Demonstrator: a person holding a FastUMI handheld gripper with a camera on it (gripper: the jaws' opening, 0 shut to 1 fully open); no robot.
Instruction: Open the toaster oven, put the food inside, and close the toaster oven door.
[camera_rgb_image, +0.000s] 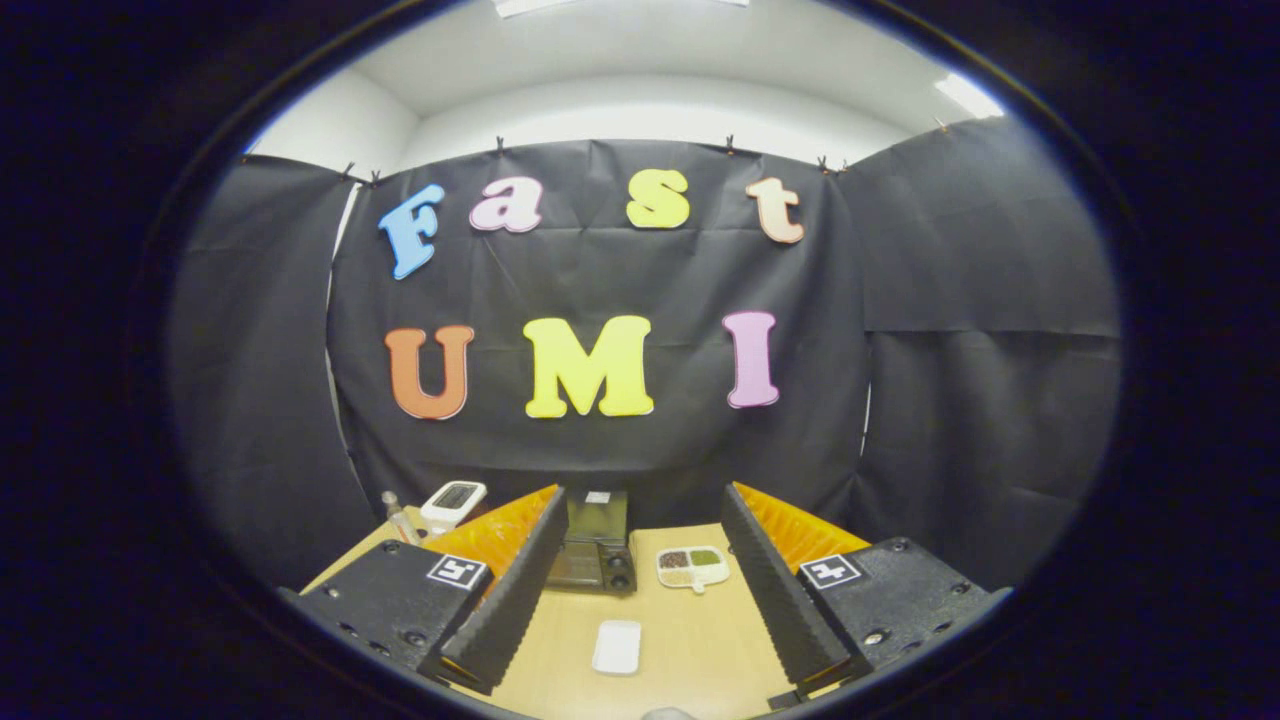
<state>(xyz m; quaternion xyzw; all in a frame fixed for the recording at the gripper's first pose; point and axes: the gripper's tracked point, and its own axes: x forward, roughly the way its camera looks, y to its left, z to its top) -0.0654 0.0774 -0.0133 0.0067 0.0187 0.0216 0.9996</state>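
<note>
Toaster oven sits at the desk's far edge, door closed, beyond my fingers. My claw is spread wide, gripping nothing; the divided food plate and a small white tray lie between the fingers.

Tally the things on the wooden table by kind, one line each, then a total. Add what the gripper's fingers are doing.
Black toaster oven: 1
White divided plate of food: 1
Small white rectangular dish: 1
White device with dark screen: 1
Clear slim bottle: 1
Total: 5
The hand-held gripper is open, its fingers holding nothing, the white dish on the table between them.
</note>
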